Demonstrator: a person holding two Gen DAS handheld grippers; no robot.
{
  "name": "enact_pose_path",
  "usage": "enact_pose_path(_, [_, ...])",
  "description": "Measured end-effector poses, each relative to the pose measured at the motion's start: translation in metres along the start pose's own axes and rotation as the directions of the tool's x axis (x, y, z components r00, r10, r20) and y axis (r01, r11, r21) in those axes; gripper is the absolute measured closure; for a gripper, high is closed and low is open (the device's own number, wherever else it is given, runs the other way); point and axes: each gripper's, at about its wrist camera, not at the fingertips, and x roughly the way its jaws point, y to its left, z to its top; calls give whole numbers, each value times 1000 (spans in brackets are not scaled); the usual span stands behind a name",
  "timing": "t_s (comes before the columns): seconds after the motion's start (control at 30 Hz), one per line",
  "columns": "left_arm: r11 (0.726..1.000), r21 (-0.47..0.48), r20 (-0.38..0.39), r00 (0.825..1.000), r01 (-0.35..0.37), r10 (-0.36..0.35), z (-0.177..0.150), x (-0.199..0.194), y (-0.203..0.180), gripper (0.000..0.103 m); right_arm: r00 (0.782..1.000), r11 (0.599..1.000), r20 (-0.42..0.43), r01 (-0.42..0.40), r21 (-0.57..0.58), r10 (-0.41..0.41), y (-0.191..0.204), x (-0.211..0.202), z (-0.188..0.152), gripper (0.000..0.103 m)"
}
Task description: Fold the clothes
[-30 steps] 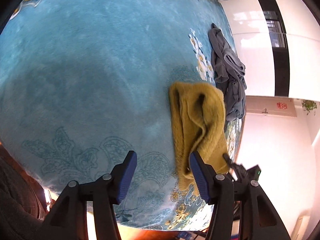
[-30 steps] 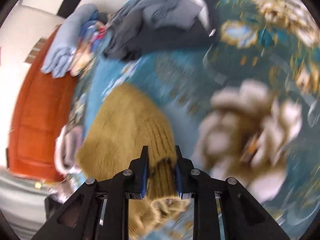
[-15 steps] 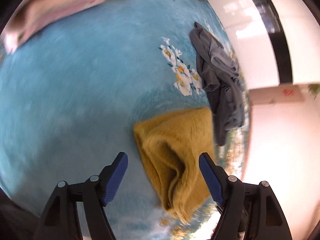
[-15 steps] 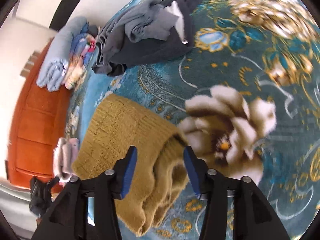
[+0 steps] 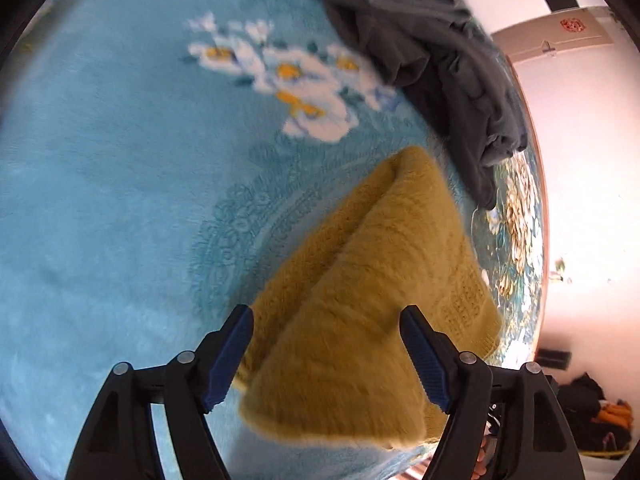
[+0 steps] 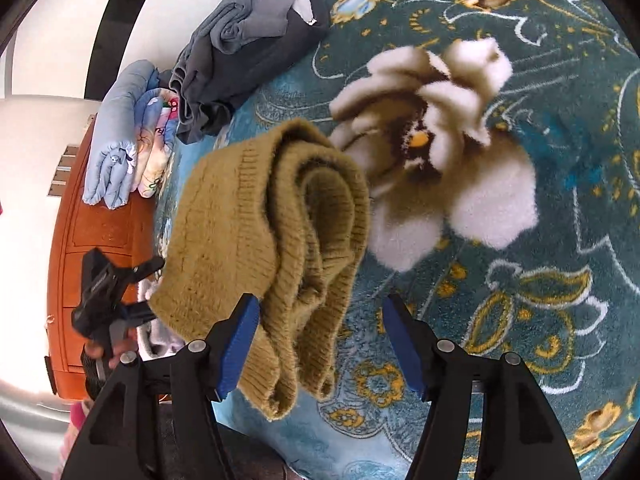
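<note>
So the biggest thing here is the plush teal blanket with white and gold flower print (image 5: pixel 100 184), which fills nearly everything ahead of both cameras; from the right side you get its darker patterned edge with a big cream flower (image 6: pixel 436 152).

Next up is the crumpled dark grey garment pile (image 5: pixel 432 60), lying well ahead of the left hand-held gripper (image 5: pixel 326 356) and off to its right, near the blanket's edge. In the right view the same pile (image 6: pixel 248 44) is far ahead and to the left.

The folded mustard-yellow fuzzy knit sweater (image 5: pixel 360 320) lies on the blanket right in front of the left hand-held gripper, its near end between the blue pads, which aren't pressing on it, and the jaws are opening. Same deal on the other side: the sweater's ribbed layered end (image 6: pixel 280 248) sits just ahead of the right hand-held gripper (image 6: pixel 318 344), brushing up against the left pad with a clear gap to the right one, and those jaws are opening too.

Smaller stuff: a folded light blue and floral bundle (image 6: pixel 128 140) far left of the right hand-held gripper, next to an orange wooden panel (image 6: pixel 84 240).
</note>
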Motion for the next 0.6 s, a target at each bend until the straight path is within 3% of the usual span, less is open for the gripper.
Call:
enact_pose_path(0.07, [1000, -6, -21, 1000, -1, 1, 2, 10, 6, 23, 1000, 1000, 5, -20, 18, 20, -3, 2, 2, 37])
enact_pose_path(0.17, [998, -20, -30, 997, 66, -67, 1, 20, 17, 21, 998, 998, 28, -51, 42, 50, -5, 6, 5, 37])
enact_pose_path(0.37, [984, -57, 16, 985, 170, -170, -8, 22, 32, 22, 997, 994, 34, -72, 82, 69, -4, 26, 9, 37])
enact_pose_path(0.43, [986, -47, 23, 987, 157, -156, -12, 21, 31, 27, 995, 990, 61, -85, 110, 79, -4, 27, 10, 37])
enact_pose_path(0.47, [989, -40, 20, 989, 144, -143, -13, 20, 29, 34, 995, 989, 66, -81, 120, 73, -2, 28, 11, 38])
enact_pose_path(0.5, [991, -32, 17, 991, 131, -131, -14, 20, 27, 44, 996, 989, 69, -73, 128, 64, 0, 29, 13, 43])
enact_pose_path(0.6, [992, -25, 13, 993, 120, -120, -17, 15, 25, 59, 998, 993, 64, -38, 116, 30, 10, 31, 20, 63])
